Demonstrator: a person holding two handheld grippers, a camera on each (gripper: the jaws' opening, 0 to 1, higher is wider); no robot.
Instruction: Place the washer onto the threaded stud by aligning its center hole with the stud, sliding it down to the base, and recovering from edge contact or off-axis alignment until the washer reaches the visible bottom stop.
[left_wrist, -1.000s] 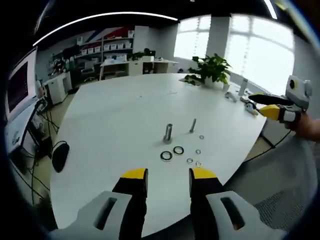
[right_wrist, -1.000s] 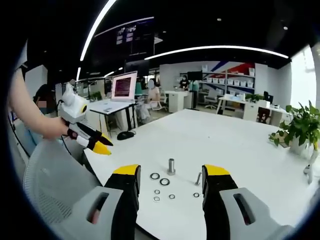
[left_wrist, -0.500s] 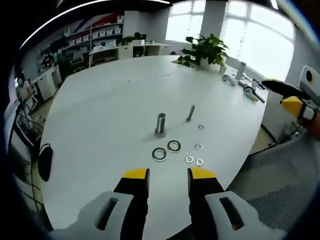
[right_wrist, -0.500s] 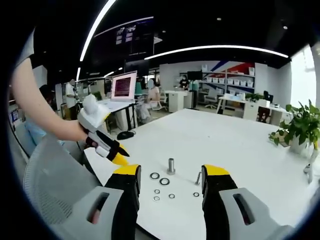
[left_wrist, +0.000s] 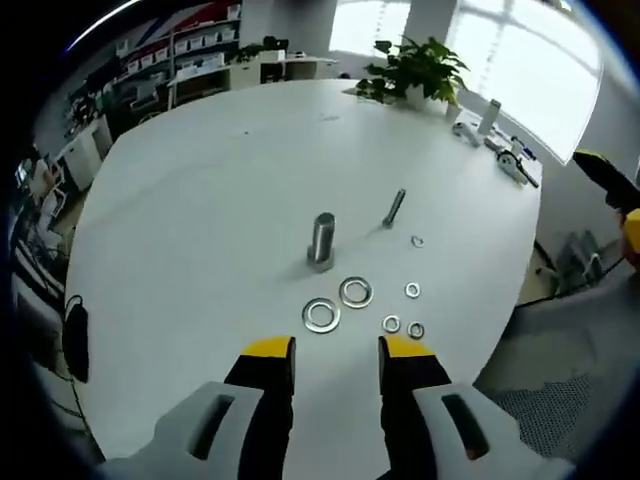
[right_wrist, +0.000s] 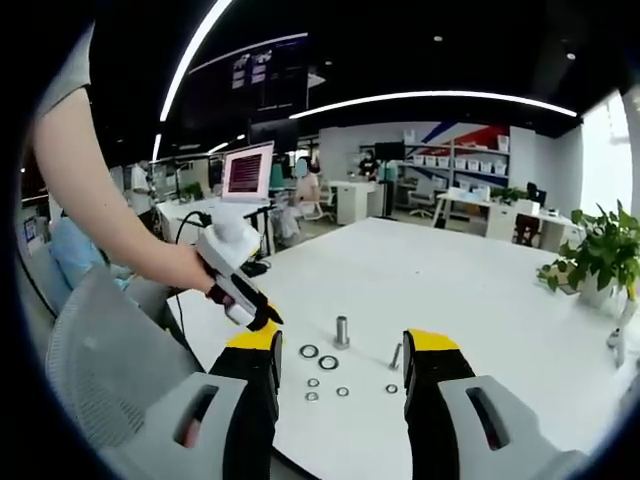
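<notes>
Nothing's really started yet: the left gripper (left_wrist: 335, 350) is empty with its jaws spread apart, and the two big washers (left_wrist: 321, 314) lie flat on the table (left_wrist: 200, 200) just ahead of its tips. The bare stud (left_wrist: 321, 241) stands upright right beyond them. The right gripper (right_wrist: 340, 345) is empty and spread too, so picking a washer, lining up the hole and sliding it down all remain, I reckon.

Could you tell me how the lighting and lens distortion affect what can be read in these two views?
Left gripper view: the windows blow out to white behind the plant, the table edge bows with the fisheye, yet the washers and stud stay sharp. Right gripper view: a dark ceiling with bright curved light strips, the small washers tiny but legible, the left gripper slightly soft.
</notes>
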